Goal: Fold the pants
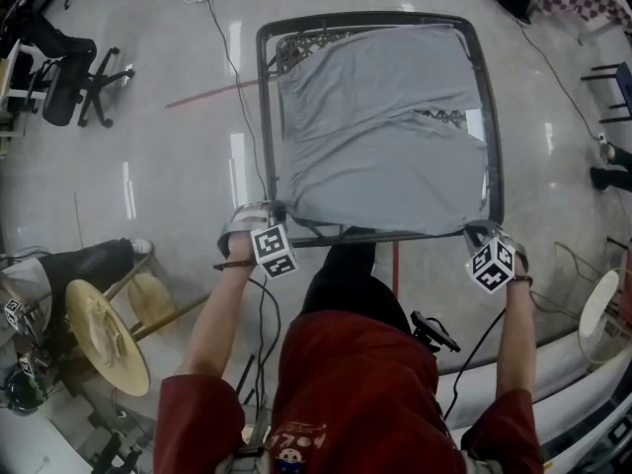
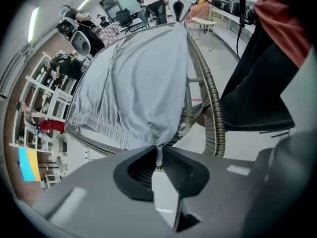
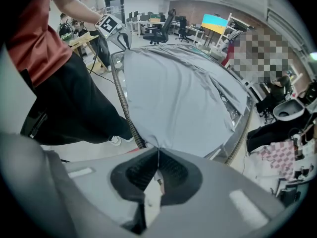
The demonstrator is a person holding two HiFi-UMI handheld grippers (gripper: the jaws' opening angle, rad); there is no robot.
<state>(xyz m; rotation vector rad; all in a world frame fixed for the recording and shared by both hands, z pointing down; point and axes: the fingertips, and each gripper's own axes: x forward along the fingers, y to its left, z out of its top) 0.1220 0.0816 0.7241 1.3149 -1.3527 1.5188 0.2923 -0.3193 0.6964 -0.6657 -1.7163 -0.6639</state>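
Note:
Grey pants point(image 1: 380, 126) lie spread flat over a square table with a dark woven rim point(image 1: 265, 117). My left gripper point(image 1: 277, 212) is at the near left corner of the cloth, and my right gripper point(image 1: 478, 231) is at the near right corner. In the left gripper view the pants point(image 2: 138, 78) narrow to a pinched tip between the pads of that gripper point(image 2: 158, 155), which is shut on it. The right gripper view shows the same: the pants point(image 3: 183, 98) run into the shut right gripper point(image 3: 158, 155), a thin fold clamped between its pads.
A black office chair point(image 1: 74, 77) stands on the floor at the far left. A round wooden stool point(image 1: 104, 334) is at the near left and a white chair point(image 1: 597, 309) at the near right. A cable point(image 1: 232, 67) runs along the table's left side. The person's legs stand against the near rim.

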